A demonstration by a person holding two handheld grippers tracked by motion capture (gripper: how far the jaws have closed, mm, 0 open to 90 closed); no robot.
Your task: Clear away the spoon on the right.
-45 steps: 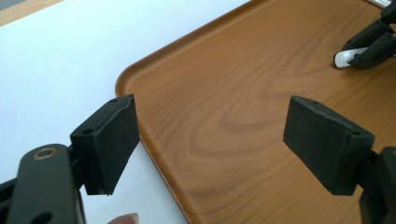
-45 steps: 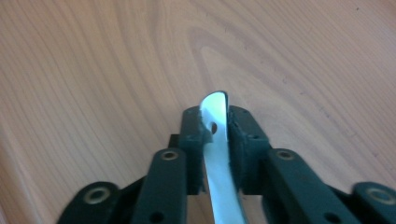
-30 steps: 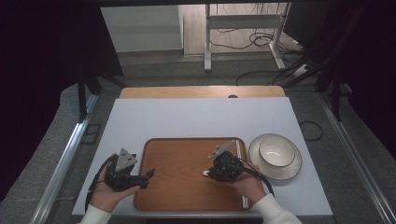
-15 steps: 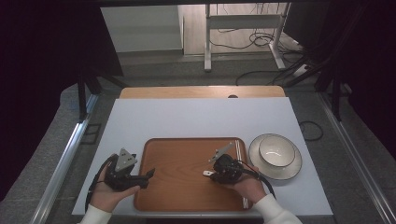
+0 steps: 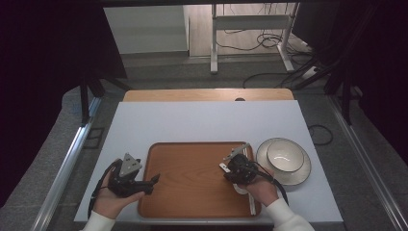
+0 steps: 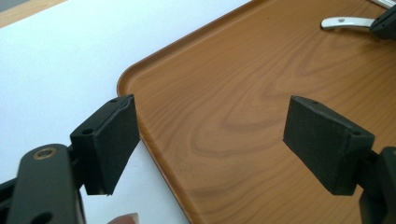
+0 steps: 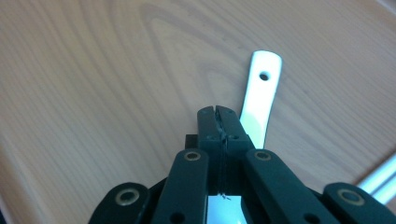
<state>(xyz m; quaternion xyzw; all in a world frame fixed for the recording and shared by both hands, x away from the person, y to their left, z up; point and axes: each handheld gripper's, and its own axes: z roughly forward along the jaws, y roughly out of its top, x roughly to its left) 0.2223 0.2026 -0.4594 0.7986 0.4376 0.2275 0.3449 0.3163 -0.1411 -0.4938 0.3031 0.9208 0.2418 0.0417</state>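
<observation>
Your right gripper has its jaws pressed together over the wooden tray, and the white spoon lies right beside them — its handle, with a small hole near the end, runs out past the jaws on their right side. Whether the pads actually pinch the spoon's lower part is hidden under the gripper body, so you cannot count on a hold yet. This looks like the pick-up step: the spoon sits flat on the tray near its right edge. Before you lift, check that the handle is truly between the pads; if not, spread the jaws and come down astride it.

Your left gripper is spread wide with nothing between the pads, hanging over the tray's near left corner, one pad over the white table. A bowl on a plate stands just right of the tray — close to your right hand, so mind it as you raise the spoon.
</observation>
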